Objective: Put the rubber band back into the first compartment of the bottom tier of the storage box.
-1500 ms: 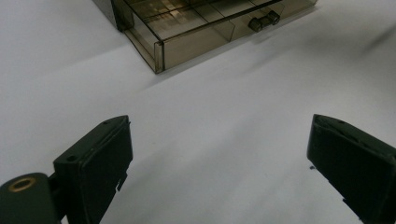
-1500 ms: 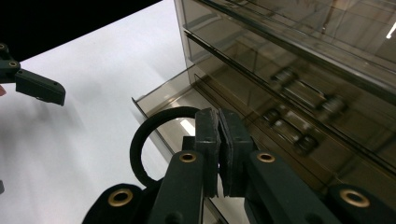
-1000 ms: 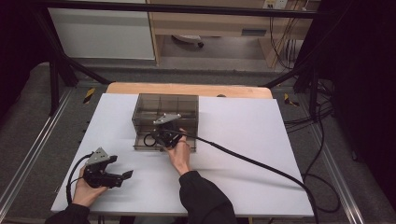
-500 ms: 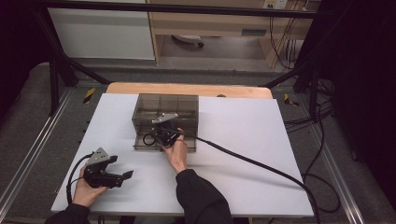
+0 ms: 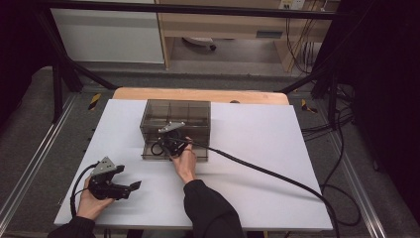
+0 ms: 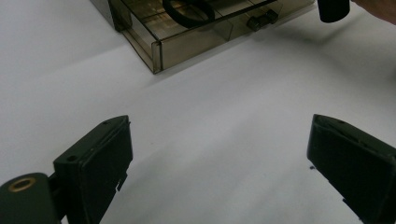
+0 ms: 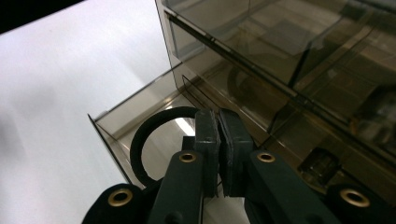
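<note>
A smoky see-through drawer box [image 5: 176,115] stands at the back middle of the white table [image 5: 277,148]. Its lower drawer [image 7: 122,116] is pulled out toward me. My right gripper [image 5: 166,145] hangs over that drawer, its jaws shut [image 7: 218,135] on a black ring [image 7: 144,140]. The ring [image 5: 157,148] hangs just above the drawer's left part. In the left gripper view the ring [image 6: 189,11] shows over the open drawer [image 6: 196,35]. My left gripper [image 5: 132,186] rests near the table's front left corner, open [image 6: 219,158] with bare table between its pads.
The right gripper's thick black cable [image 5: 277,176] runs across the table to the right and off its edge. The drawer's small handle [image 6: 259,21] faces me. A wooden board [image 5: 247,96] lies behind the white sheet. Metal frame rails flank both sides.
My right gripper has sunk a little with the ring toward the open drawer. The left hand has stayed where it was.
</note>
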Tool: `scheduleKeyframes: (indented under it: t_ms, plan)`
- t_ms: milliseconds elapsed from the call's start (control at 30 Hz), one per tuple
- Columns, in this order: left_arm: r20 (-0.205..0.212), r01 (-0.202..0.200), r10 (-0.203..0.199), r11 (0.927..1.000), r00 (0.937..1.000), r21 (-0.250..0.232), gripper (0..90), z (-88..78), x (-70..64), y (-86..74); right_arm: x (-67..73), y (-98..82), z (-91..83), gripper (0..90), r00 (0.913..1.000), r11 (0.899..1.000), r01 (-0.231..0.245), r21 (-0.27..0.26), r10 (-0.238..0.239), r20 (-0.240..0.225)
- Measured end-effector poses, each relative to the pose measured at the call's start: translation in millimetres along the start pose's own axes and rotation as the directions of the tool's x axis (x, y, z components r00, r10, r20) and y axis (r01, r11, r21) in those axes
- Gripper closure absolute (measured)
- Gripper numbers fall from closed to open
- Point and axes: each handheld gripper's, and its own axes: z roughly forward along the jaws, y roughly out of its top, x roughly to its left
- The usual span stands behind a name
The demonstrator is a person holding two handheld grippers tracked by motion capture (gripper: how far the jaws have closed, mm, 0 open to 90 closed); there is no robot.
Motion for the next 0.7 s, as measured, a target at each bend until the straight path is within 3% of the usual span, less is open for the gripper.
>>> scheduleKeyframes:
  t_ms: [333,700]
  plan:
    - [0.001,-0.001,0.001,1.0,1.0,0.002,6.5,0.2,-0.1,0.0,2.4,-3.7,1.8,85.7,0.9999,1.0,0.014,0.007,-0.014,-0.009]
    - [-0.001,-0.001,0.001,1.0,1.0,0.002,6.4,0.2,0.0,0.0,6.5,1.6,-11.4,70.2,0.9992,0.999,0.035,0.001,-0.035,-0.021]
